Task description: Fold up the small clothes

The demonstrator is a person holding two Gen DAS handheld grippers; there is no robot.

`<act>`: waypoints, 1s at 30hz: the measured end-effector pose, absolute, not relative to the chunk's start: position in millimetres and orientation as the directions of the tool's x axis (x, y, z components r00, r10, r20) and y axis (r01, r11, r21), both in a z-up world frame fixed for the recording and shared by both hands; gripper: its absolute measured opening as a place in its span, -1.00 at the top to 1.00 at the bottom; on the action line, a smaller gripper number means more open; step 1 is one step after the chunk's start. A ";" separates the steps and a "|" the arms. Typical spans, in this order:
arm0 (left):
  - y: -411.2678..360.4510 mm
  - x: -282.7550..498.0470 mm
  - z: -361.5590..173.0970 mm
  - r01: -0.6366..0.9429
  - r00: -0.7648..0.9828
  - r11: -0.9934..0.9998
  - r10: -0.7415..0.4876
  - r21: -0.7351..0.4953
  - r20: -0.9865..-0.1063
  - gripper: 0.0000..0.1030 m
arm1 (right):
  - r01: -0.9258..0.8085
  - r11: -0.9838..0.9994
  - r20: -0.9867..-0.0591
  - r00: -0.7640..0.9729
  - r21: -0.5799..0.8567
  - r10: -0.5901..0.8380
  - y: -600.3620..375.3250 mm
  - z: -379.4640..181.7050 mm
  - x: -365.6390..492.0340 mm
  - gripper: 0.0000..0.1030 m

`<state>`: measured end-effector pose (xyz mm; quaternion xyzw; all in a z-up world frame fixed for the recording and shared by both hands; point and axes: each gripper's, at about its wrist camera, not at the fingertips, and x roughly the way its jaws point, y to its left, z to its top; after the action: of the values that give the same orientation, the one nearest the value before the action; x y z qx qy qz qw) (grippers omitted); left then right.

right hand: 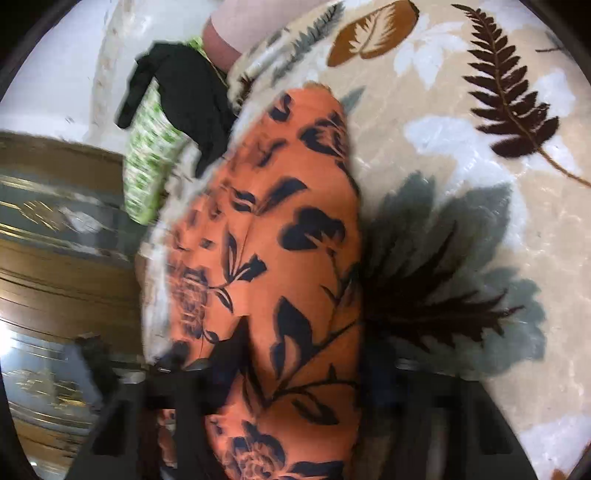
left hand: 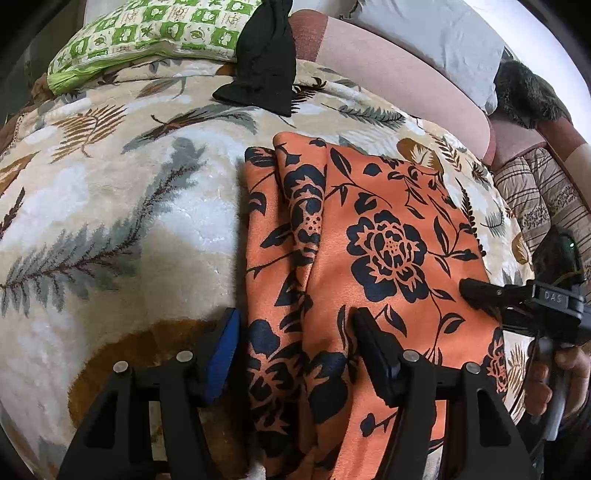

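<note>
An orange garment with black flowers [left hand: 369,251] lies folded on a leaf-patterned blanket [left hand: 110,206]. My left gripper [left hand: 291,354] is open, its jaws wide apart over the garment's near edge, the left pad on the blanket. My right gripper [left hand: 480,293] reaches in from the right over the garment's right edge. In the blurred right wrist view the garment [right hand: 273,266] runs between the right gripper's [right hand: 299,373] spread fingers; I cannot tell whether they pinch it.
A black garment [left hand: 266,62] lies at the back beside a green and white checked pillow [left hand: 155,33]. A pink cushion [left hand: 399,70] and a grey pillow [left hand: 424,29] lie behind. Wooden furniture [right hand: 55,266] stands beside the bed.
</note>
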<state>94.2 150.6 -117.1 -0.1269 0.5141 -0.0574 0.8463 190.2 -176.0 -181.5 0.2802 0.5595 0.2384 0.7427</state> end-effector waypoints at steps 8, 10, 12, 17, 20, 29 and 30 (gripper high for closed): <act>156.2 107.9 -85.8 -0.032 0.542 0.951 -0.241 -0.306 -0.805 -0.25 | -0.057 0.743 -0.680 0.362 0.667 0.638 -180.5 -152.5 201.6 -0.45; 155.0 127.9 -99.9 -0.039 0.498 0.950 -0.251 -0.310 -0.830 -0.25 | -0.039 0.727 -0.669 0.359 0.686 0.651 -179.4 -155.0 217.2 -0.46; 152.8 145.8 -122.2 -0.051 0.419 0.951 -0.257 -0.305 -0.871 -0.08 | -0.026 0.744 -0.703 0.306 0.668 0.642 -172.0 -167.9 234.1 -0.46; 148.1 151.6 -100.7 0.040 0.458 0.960 -0.263 -0.276 -0.849 0.36 | -0.059 0.754 -0.712 0.287 0.654 0.640 -163.8 -170.8 232.0 0.01; 162.2 161.2 -96.6 -0.016 0.466 0.948 -0.274 -0.318 -0.841 -0.46 | -0.043 0.734 -0.700 0.267 0.678 0.662 -166.8 -176.5 234.7 -0.09; 147.8 189.3 -110.2 0.041 0.446 0.962 -0.259 -0.270 -0.857 0.64 | -0.068 0.739 -0.706 0.250 0.670 0.663 -166.4 -179.2 231.5 -0.17; 146.2 184.1 -104.0 0.062 0.475 0.964 -0.256 -0.258 -0.842 0.64 | -0.078 0.748 -0.712 0.253 0.659 0.655 -165.2 -176.8 230.6 -0.17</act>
<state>184.1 146.2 -104.0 -0.0963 0.5038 -0.0933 0.8534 230.6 -165.2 -176.8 0.2573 0.5601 0.2448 0.7484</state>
